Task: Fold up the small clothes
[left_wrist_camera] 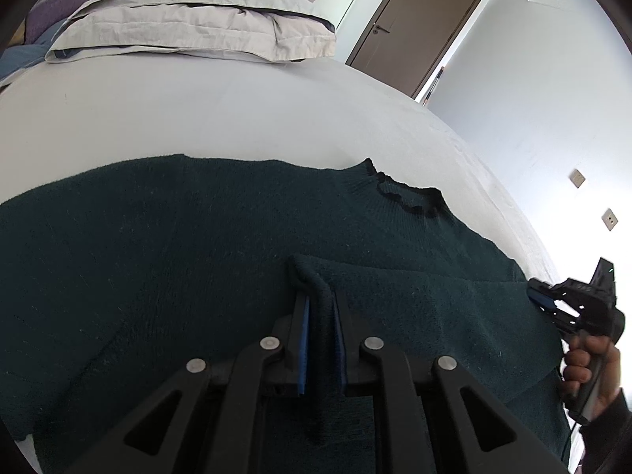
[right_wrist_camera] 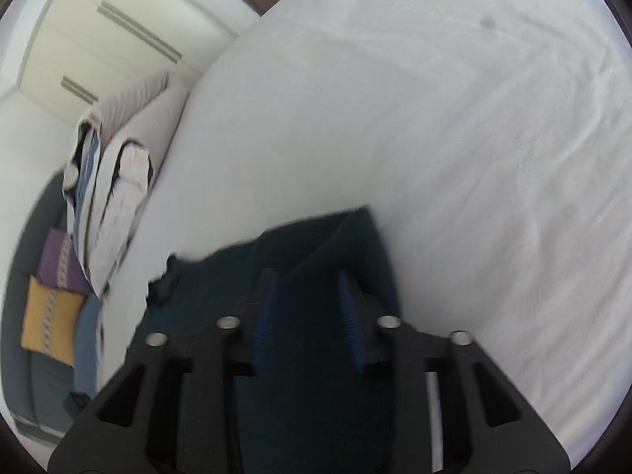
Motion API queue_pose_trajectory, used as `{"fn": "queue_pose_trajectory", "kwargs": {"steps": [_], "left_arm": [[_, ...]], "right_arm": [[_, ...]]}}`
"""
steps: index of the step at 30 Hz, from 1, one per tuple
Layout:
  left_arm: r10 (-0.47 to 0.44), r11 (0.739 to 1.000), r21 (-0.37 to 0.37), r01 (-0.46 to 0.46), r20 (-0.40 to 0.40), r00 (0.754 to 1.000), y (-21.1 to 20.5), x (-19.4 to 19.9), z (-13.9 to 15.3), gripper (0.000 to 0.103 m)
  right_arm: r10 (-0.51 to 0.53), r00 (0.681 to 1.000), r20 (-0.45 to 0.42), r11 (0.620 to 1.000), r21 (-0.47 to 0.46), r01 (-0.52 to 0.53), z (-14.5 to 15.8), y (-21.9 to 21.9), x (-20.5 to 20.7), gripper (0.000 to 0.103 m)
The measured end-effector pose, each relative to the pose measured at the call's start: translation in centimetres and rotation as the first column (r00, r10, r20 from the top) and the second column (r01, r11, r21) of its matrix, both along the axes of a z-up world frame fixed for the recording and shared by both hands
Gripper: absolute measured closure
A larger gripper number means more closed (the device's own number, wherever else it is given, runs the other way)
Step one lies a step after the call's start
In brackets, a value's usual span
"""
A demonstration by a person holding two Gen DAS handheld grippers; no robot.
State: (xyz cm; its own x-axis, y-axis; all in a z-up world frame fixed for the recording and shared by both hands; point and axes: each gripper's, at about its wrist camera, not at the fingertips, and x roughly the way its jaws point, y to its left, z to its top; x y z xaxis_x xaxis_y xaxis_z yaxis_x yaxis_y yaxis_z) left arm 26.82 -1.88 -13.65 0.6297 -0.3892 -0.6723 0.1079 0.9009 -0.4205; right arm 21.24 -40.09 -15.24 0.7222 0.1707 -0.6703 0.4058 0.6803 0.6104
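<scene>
A dark green knit sweater (left_wrist_camera: 158,256) lies spread on the white bed sheet (left_wrist_camera: 197,110), its ruffled collar (left_wrist_camera: 407,193) towards the right. My left gripper (left_wrist_camera: 320,304) is shut on a raised fold of the sweater, pinched between the blue pads. At the right edge a hand (left_wrist_camera: 584,363) holds my right gripper (left_wrist_camera: 533,296), whose fingers sit close together on the sweater's side edge. The right wrist view is blurred. There the right gripper (right_wrist_camera: 308,280) has sweater fabric (right_wrist_camera: 221,284) running up between its blue pads.
Stacked grey and blue pillows (left_wrist_camera: 197,19) lie at the head of the bed. A brown door (left_wrist_camera: 414,27) stands behind the bed. Purple and yellow cushions (right_wrist_camera: 51,316) rest on a dark couch beside it. The bare sheet (right_wrist_camera: 434,118) stretches beyond the sweater.
</scene>
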Motion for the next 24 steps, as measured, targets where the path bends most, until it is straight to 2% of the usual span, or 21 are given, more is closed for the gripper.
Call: {"fn": "queue_pose_trajectory", "kwargs": {"steps": [1, 4, 7, 8, 9, 10, 11, 12, 14, 17, 20, 22, 24], "left_arm": [[0.000, 1.000, -0.008, 0.000, 0.001, 1.000, 0.1, 0.0, -0.1, 0.088], [-0.001, 1.000, -0.028, 0.001, 0.000, 1.000, 0.2, 0.2, -0.3, 0.088], [-0.003, 0.999, -0.038, 0.003, -0.001, 1.000, 0.3, 0.3, -0.2, 0.088], [-0.006, 0.999, -0.051, 0.006, -0.007, 1.000, 0.4, 0.3, -0.2, 0.088], [-0.009, 0.998, -0.070, 0.008, -0.019, 1.000, 0.6, 0.5, 0.0, 0.086], [-0.008, 0.997, -0.083, 0.005, -0.041, 0.999, 1.0, 0.4, 0.5, 0.083], [-0.007, 0.997, -0.077, 0.003, -0.048, 0.999, 1.3, 0.2, 1.0, 0.069], [-0.001, 0.998, -0.070, -0.003, -0.046, 0.999, 1.6, -0.5, 1.7, 0.049], [0.051, 0.995, -0.082, -0.053, -0.022, 0.998, 3.4, -2.6, 3.6, 0.029], [0.119, 0.985, -0.122, -0.119, -0.006, 0.993, 7.5, -6.2, 5.3, 0.028], [0.238, 0.953, -0.184, -0.239, -0.029, 0.971, 13.7, -10.0, 5.7, 0.030], [0.343, 0.908, -0.240, -0.344, -0.050, 0.938, 18.5, -13.0, 5.5, 0.031], [0.441, 0.849, -0.284, -0.445, -0.083, 0.894, 22.6, -15.4, 4.9, 0.031]], "right_arm": [[-0.028, 1.000, 0.006, 1.000, 0.006, 0.028, -0.4, -0.8, 0.0, 0.103], [-0.036, 0.998, 0.046, 0.997, 0.064, 0.033, -1.2, -1.7, 0.3, 0.103], [-0.048, 0.998, 0.031, 0.999, 0.024, 0.047, -0.5, -1.4, 0.6, 0.103], [-0.065, 0.997, 0.028, 0.998, 0.000, 0.065, 0.1, -1.1, 0.0, 0.101], [-0.090, 0.996, 0.027, 0.995, -0.029, 0.091, 1.0, -0.7, -1.0, 0.094], [-0.098, 0.995, 0.027, 0.994, -0.046, 0.100, 1.5, -0.4, -2.3, 0.077], [-0.098, 0.995, 0.036, 0.993, -0.065, 0.100, 2.4, 0.2, -3.6, 0.067], [-0.083, 0.995, 0.049, 0.993, -0.083, 0.087, 3.3, 1.3, -4.6, 0.054], [0.001, 0.997, 0.078, 0.990, -0.142, 0.010, 5.1, 4.0, -6.4, 0.052], [0.088, 0.992, 0.089, 0.984, -0.165, -0.073, 6.2, 7.4, -8.0, 0.052], [0.197, 0.976, 0.094, 0.974, -0.129, -0.184, 6.3, 11.3, -9.3, 0.051], [0.265, 0.959, 0.103, 0.960, -0.116, -0.253, 6.3, 14.6, -9.9, 0.051], [0.309, 0.945, 0.110, 0.950, -0.093, -0.300, 6.0, 17.7, -10.3, 0.051]]}}
